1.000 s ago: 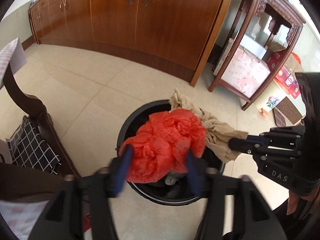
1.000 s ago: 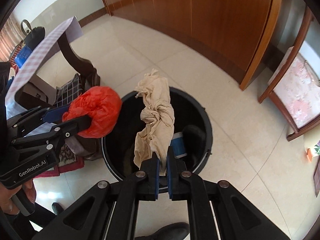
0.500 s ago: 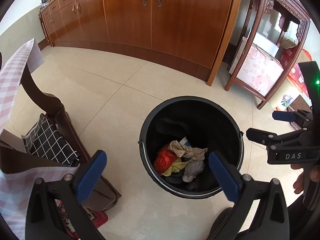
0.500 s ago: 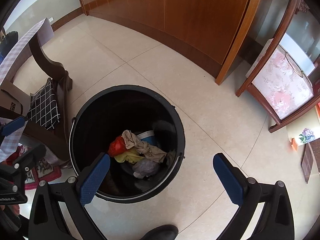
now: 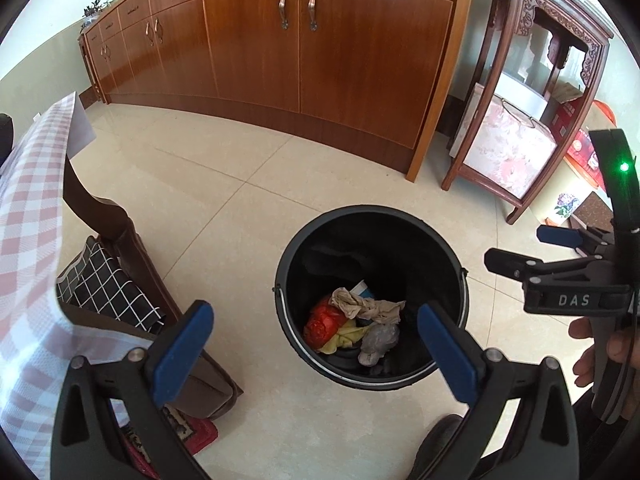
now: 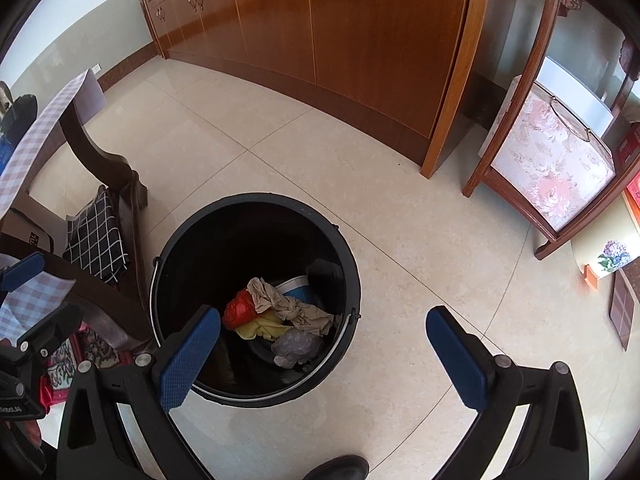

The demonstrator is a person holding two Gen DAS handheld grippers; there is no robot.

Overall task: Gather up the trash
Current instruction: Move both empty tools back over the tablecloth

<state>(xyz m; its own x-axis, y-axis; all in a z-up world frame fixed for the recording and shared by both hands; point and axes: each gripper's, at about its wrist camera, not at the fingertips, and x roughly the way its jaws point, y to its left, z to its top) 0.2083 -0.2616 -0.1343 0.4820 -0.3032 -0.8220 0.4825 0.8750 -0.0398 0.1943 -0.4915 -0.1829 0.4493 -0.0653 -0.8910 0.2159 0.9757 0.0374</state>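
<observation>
- The left gripper [image 5: 316, 336] has just been opening: its jaws stand wide apart, nothing between them.
- The right gripper [image 6: 324, 344] likewise has just spread its jaws fully, and grips nothing.
- The black bucket [image 6: 168, 272] stands on the tiled floor [image 6: 400, 240] (beside a wooden chair [image 6: 124, 184]).
- At its bottom lie the red bag [image 6: 237, 310] and beige cloth [image 6: 296, 308], touching.

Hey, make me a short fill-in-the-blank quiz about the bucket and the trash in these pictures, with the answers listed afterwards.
1. The crumpled red plastic bag lies inside the round ____ plastic bucket.
2. The knotted beige cloth rests ____ the bucket.
3. The left gripper has its jaws ____.
4. The right gripper holds ____ between its blue pads.

Missing words: black; inside; open; nothing
</observation>
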